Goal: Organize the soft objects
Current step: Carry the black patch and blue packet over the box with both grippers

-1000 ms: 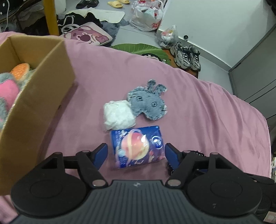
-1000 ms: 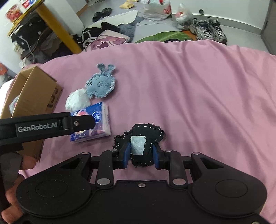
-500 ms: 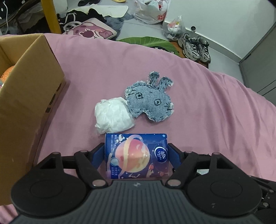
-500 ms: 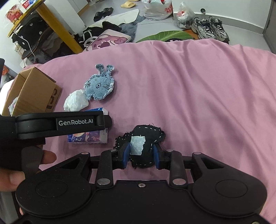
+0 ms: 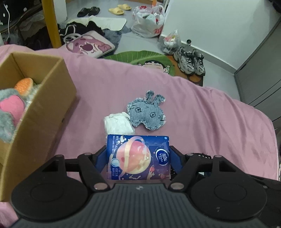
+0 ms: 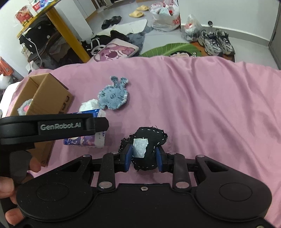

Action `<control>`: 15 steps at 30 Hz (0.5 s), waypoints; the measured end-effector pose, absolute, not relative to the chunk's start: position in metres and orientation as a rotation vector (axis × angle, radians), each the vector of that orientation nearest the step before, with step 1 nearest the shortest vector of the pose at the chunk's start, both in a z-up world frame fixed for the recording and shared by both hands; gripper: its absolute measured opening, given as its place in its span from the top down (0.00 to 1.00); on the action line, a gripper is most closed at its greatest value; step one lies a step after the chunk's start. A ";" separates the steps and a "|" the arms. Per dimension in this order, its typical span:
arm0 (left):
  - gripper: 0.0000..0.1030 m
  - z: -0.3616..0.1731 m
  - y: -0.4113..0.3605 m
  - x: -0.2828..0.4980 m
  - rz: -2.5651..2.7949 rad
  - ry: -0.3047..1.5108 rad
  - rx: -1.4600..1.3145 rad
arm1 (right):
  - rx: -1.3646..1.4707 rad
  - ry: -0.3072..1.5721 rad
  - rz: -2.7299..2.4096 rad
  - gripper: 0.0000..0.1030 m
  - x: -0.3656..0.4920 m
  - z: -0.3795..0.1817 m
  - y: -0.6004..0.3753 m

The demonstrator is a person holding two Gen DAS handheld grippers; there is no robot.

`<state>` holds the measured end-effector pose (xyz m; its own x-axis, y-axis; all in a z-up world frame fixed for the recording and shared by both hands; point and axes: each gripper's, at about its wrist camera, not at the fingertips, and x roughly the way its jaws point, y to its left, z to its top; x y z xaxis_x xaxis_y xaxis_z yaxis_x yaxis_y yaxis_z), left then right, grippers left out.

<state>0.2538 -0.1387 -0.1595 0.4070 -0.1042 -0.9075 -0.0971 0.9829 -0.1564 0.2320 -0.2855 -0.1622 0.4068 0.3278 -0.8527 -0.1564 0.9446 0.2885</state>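
Left hand-held gripper clamping a dark blue tissue pack printed with a pink-and-orange planet, blue pads pressing against both of its short sides, pack sitting near the camera over the pink bedsheet. Seen from the right wrist view, same tissue pack showing partly under the black arm of the left hand-held gripper, with a hand gripping its handle at the near left edge.

Right hand-held gripper closing narrowly on a small black fabric toy with white stitching and a pale blue patch, pads touching both sides of it, toy resting low on the sheet just right of the tissue pack.

Lying farther out on the bed: a crumpled white tissue wad just beyond the pack, and touching its right side a flat grey-blue denim bunny-shaped toy with frayed edges.

Standing at the left on the bed: an open brown cardboard box, holding plush pieces in grey, pink and orange.

Beyond the far edge of the bed, on the floor: a green leaf-shaped mat, a pair of grey sneakers, plastic bags and slippers
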 end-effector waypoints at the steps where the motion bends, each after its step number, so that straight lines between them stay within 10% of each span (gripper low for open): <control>1: 0.31 -0.156 -0.137 0.251 -0.005 1.147 -0.195 | 0.170 1.104 0.308 0.72 0.230 -0.160 -0.284; 15: 0.31 -0.111 -0.114 0.222 -0.016 1.060 -0.209 | 0.194 0.979 0.321 0.72 0.211 -0.126 -0.281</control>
